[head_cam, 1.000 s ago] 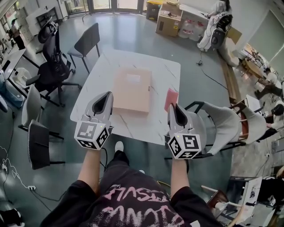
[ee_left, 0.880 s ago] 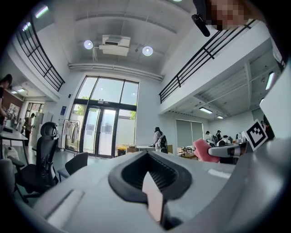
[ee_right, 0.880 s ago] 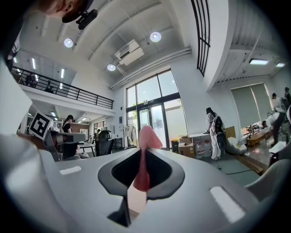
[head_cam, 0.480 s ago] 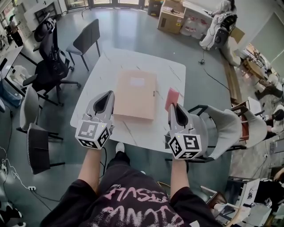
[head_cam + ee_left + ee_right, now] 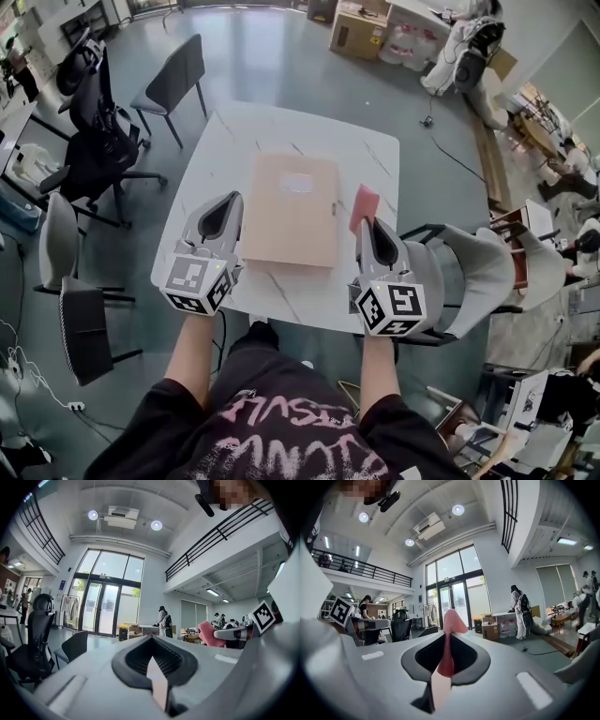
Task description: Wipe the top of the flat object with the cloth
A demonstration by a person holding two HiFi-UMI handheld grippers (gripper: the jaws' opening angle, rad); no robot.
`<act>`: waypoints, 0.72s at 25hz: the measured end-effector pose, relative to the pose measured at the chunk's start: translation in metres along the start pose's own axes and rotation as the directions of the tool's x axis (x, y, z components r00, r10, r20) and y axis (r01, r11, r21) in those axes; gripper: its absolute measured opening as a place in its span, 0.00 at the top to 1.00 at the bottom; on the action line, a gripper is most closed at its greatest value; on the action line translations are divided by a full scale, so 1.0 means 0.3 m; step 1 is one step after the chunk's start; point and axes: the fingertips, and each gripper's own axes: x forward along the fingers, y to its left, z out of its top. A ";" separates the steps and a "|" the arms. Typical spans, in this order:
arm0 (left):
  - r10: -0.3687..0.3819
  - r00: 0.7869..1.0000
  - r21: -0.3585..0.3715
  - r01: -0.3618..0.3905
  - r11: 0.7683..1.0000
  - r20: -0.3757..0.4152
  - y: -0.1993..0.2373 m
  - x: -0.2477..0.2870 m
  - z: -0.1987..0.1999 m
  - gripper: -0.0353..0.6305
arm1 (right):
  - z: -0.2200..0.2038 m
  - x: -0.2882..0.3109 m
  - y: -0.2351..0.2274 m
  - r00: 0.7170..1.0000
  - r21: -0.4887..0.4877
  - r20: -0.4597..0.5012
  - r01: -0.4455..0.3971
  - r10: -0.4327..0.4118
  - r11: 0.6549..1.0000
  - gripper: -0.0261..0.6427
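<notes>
Pink cloth is pinched in the right tongs. The jaws are closed on its lower part and the free end stands out past the tips.

Left tongs: jaws together, nothing between them.

Flat object: tan, lies flat at frame centre on the white table, between the two tongs as the head view shows them. The cloth sits just right of its right edge and does not appear to be on it.

Progress, as a judgement: the cloth is in hand and wiping has not begun. The whole top remains to be wiped.

Room: bare table borders the object on all sides, narrowest at its right. A grey chair stands close off the table's right edge, lower right of frame. The near table edge is just beyond both tongs.
</notes>
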 end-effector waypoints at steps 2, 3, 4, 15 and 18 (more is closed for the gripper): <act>-0.007 1.000 -0.005 0.007 1.000 -0.003 0.030 0.025 0.004 0.95 | 0.005 0.031 0.002 1.000 0.001 -0.005 0.010 -0.010 1.000 0.88; -0.009 1.000 -0.006 0.009 1.000 -0.004 0.046 0.036 0.008 0.95 | 0.009 0.047 0.005 1.000 0.002 -0.007 0.015 -0.015 1.000 0.88; -0.012 1.000 -0.006 0.012 1.000 -0.004 0.063 0.048 0.012 0.95 | 0.013 0.064 0.009 1.000 0.003 -0.008 0.019 -0.019 1.000 0.88; -0.072 0.997 -0.020 0.072 0.997 -0.011 0.162 0.163 0.020 0.95 | 0.041 0.213 0.042 0.999 -0.004 -0.014 0.049 -0.049 0.999 0.88; -0.086 0.996 -0.020 0.086 0.996 -0.014 0.178 0.181 0.017 0.95 | 0.050 0.237 0.048 0.998 -0.006 -0.010 0.059 -0.059 0.998 0.88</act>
